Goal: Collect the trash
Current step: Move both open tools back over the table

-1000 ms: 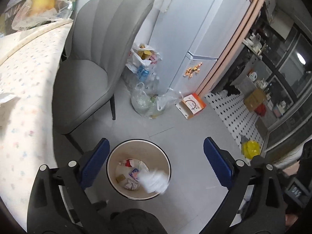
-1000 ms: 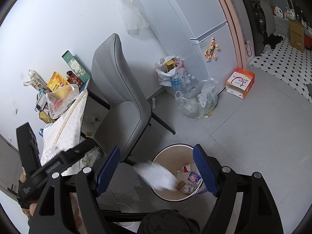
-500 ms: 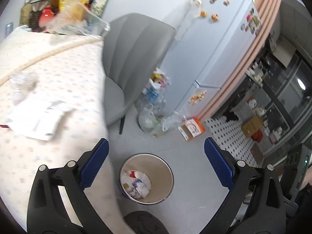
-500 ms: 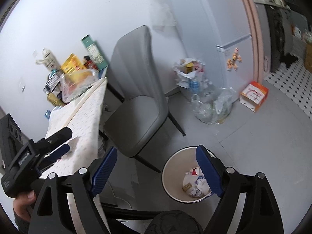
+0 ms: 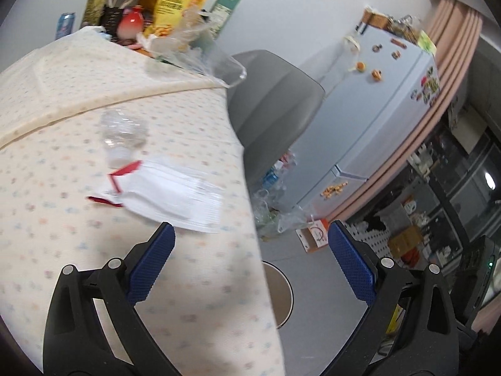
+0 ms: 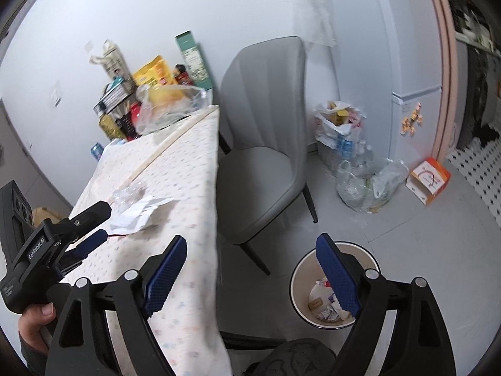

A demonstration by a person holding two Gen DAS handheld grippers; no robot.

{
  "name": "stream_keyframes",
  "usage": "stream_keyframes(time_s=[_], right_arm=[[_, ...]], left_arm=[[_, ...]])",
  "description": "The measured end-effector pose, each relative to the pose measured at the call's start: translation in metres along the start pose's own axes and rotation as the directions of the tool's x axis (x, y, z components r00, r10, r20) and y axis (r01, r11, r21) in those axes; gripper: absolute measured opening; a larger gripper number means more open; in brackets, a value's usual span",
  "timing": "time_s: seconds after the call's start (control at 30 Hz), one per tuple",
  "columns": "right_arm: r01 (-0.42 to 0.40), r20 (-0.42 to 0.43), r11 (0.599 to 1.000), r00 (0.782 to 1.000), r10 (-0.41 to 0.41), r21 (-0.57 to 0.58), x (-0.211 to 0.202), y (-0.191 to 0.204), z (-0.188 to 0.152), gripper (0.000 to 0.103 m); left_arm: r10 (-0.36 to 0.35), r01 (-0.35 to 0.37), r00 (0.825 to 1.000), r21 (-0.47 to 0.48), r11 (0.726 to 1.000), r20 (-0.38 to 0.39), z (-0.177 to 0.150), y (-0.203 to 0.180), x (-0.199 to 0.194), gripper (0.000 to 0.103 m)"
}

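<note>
- Fridge (image 5: 385,106): at 2 o'clock in the left wrist view, magnets on its door.
- Table (image 5: 78,163): spotted cloth, fills the left wrist view from 8 to 11 o'clock; groceries piled at its far end.
- Chair (image 6: 266,144): grey, just beside the table edge, at 12 o'clock in the right wrist view.
- Bin (image 6: 300,285): on the floor at 5 o'clock in the right wrist view, scraps lying inside.
- Left gripper (image 5: 250,247): jaws spread wide, nothing held, above the table edge.
- Right gripper (image 6: 250,260): jaws spread wide, nothing held, spanning table edge and bin.
- Paper (image 5: 169,194): white sheet with red trim, flat on the table, near the left gripper at its 11 o'clock.
- Plastic wrapper (image 5: 122,134): clear, crumpled, touching the paper's far side.
</note>
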State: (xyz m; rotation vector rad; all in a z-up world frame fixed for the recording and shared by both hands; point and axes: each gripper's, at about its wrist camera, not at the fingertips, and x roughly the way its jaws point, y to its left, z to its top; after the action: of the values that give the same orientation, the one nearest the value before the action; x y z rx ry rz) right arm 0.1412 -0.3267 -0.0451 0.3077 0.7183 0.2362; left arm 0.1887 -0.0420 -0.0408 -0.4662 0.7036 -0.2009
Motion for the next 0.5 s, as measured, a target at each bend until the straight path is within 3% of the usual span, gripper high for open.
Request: stream_keyframes(time_s=[0.5], right_arm=[[-0.062,-0.039,0.991,0.998,0.058,-0.118,0.028,0.096,-0.009,0.084]], left_arm=[[0.065,-0.056,0.996,-0.140,0.988,0.058,0.006,0.105,-0.054,0.097]])
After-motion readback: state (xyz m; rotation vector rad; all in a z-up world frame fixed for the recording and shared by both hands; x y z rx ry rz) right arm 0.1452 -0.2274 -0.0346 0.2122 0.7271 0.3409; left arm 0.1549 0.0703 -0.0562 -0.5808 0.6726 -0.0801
